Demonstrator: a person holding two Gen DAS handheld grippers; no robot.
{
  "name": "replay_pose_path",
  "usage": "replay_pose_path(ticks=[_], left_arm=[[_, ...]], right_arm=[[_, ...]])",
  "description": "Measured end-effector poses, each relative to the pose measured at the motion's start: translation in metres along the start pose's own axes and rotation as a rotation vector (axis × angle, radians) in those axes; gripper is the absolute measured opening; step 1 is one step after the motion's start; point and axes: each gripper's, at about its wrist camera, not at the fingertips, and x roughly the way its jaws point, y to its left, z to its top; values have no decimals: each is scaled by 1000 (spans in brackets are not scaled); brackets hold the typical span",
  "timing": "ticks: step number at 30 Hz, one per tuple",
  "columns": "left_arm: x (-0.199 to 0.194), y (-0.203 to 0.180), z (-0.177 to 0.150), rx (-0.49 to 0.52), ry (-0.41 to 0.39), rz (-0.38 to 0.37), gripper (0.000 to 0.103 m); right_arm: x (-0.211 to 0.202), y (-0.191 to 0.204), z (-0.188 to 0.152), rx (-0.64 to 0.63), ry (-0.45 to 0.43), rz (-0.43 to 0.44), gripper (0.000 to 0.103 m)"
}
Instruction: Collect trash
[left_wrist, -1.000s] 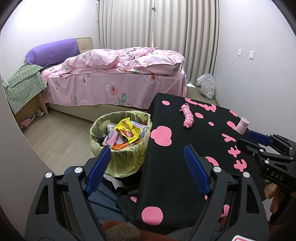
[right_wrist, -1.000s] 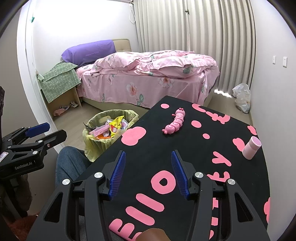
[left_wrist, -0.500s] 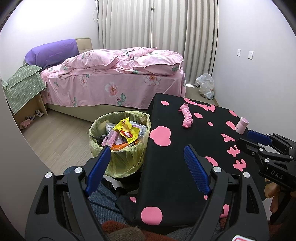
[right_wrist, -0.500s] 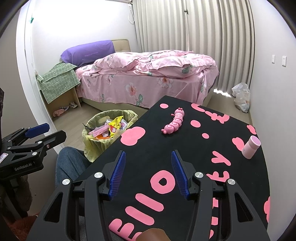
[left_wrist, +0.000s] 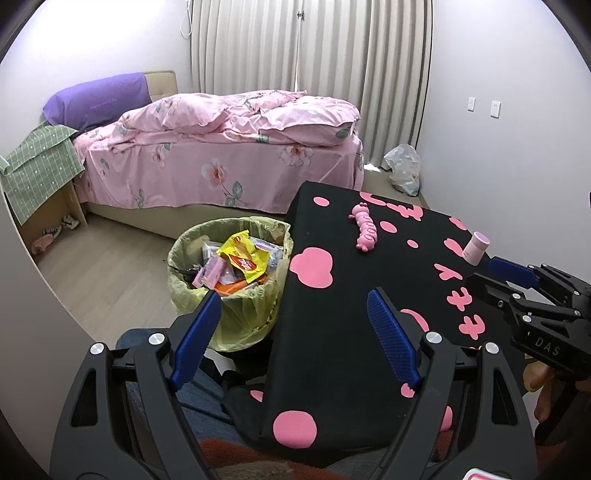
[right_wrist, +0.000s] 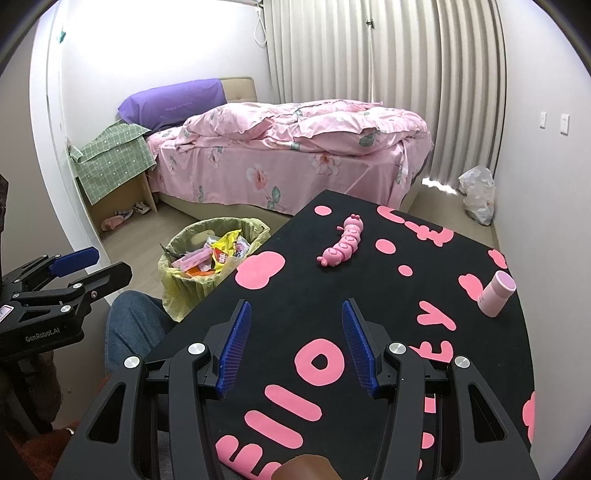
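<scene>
Through the left wrist view, the left gripper hangs with its fingers spread and nothing between them, above the near edge of the black tabletop with pink shapes. Just beside that edge on the floor stands the trash bin, lined with a yellow-green bag and already heaped with wrappers. A pink caterpillar toy and a small pink bottle stand well apart farther along the cloth. From the right wrist view, the right gripper is likewise released and empty, poised over the pink lettering, with the toy and bottle ahead of it. No loose trash is visible on the tabletop, so collecting seems largely done. The risk from here is mistaking the toy or bottle for rubbish and binning it. Another is that the piled wrappers, sitting at rim height, could spill if anything more is pushed in or the bin is nudged.
</scene>
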Motion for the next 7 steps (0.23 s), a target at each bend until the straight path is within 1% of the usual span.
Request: replay_pose_path(ticks=[4, 7], left_arm=[[22, -3, 3, -18, 57, -30, 77], [47, -12, 5, 10, 69, -31, 77]], right_arm=[[5, -3, -2, 2, 10, -23, 49], [15, -13, -4, -2, 22, -89, 49]])
